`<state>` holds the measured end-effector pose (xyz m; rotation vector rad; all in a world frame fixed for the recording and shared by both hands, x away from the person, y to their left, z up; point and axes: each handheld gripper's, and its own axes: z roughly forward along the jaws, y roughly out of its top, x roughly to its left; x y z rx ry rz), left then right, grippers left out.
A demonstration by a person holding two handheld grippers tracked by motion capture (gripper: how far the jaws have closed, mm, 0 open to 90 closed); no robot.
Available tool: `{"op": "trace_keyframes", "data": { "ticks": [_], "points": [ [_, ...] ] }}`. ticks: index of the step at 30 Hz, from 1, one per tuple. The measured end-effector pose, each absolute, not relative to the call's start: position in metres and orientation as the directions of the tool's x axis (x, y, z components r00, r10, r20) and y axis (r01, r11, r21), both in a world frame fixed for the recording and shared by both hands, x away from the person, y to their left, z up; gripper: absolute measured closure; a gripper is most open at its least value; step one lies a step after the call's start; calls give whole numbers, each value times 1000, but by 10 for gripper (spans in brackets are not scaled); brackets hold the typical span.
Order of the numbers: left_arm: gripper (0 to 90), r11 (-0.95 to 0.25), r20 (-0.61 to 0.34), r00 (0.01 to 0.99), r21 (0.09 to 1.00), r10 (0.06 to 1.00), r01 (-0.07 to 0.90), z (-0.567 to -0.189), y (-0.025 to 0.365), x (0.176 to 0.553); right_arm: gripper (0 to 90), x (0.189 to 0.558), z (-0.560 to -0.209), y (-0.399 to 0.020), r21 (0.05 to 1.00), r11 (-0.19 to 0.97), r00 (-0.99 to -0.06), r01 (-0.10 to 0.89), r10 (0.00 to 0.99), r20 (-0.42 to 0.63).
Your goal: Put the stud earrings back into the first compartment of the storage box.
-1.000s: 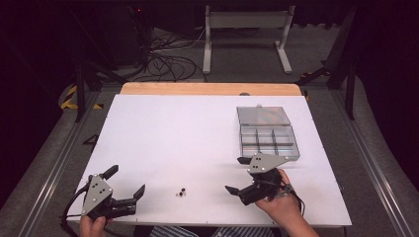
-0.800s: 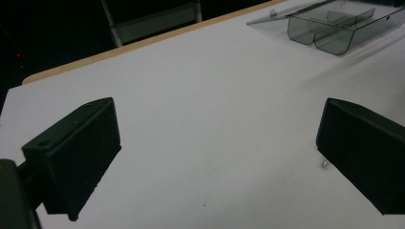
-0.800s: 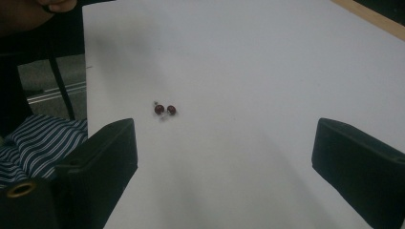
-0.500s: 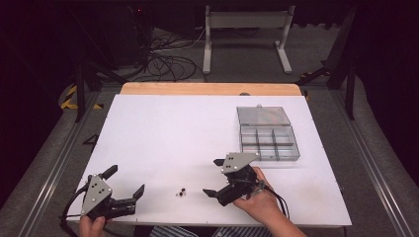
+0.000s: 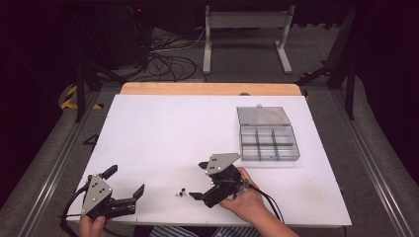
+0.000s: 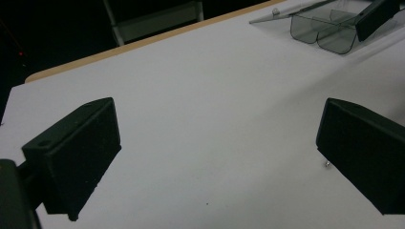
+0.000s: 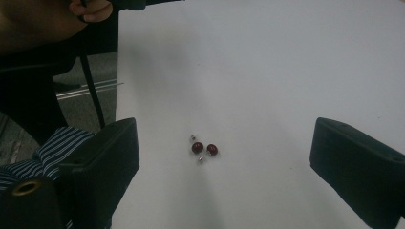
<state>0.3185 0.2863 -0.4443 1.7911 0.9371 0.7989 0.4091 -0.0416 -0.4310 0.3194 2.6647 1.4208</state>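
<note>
Two small dark red beads (image 7: pixel 204 148) with tiny silver bits lie on the white table (image 5: pixel 163 133) near its front edge; in the high view they are a small dark speck (image 5: pixel 181 192). My right gripper (image 5: pixel 197 180) is open just right of them, and in the right gripper view the beads lie on the table between and beyond its jaws (image 7: pixel 229 160), untouched. My left gripper (image 5: pixel 125 181) rests open at the front left corner with nothing between its jaws (image 6: pixel 219 152). A tiny silver bit (image 6: pixel 327 164) shows beside its right jaw.
A clear plastic compartment box (image 5: pixel 269 144) with its lid (image 5: pixel 262 115) folded back stands at the right of the table; it also shows far off (image 6: pixel 329 28) in the left gripper view. A wooden strip (image 5: pixel 207 89) edges the table's far side. Cables and a stand lie on the floor beyond.
My right gripper has moved left across the table, from beside the box to just right of the beads, jaws still open. The left gripper has stayed put.
</note>
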Motion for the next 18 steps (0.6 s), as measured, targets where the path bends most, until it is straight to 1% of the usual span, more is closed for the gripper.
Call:
{"op": "trace_keyframes", "data": {
  "ticks": [6,14,18],
  "points": [
    [17,-276,122,493,927,861,254,-444,287,319,125,409,-433,-34,826,550,-977,126,215,5],
    [17,-276,121,494,926,861,255,-444,287,319,272,410,-438,-23,814,566,-982,126,186,22],
    [17,-274,118,490,926,863,259,-444,287,319,353,413,-441,-16,803,583,-988,123,150,43]
  ]
}}
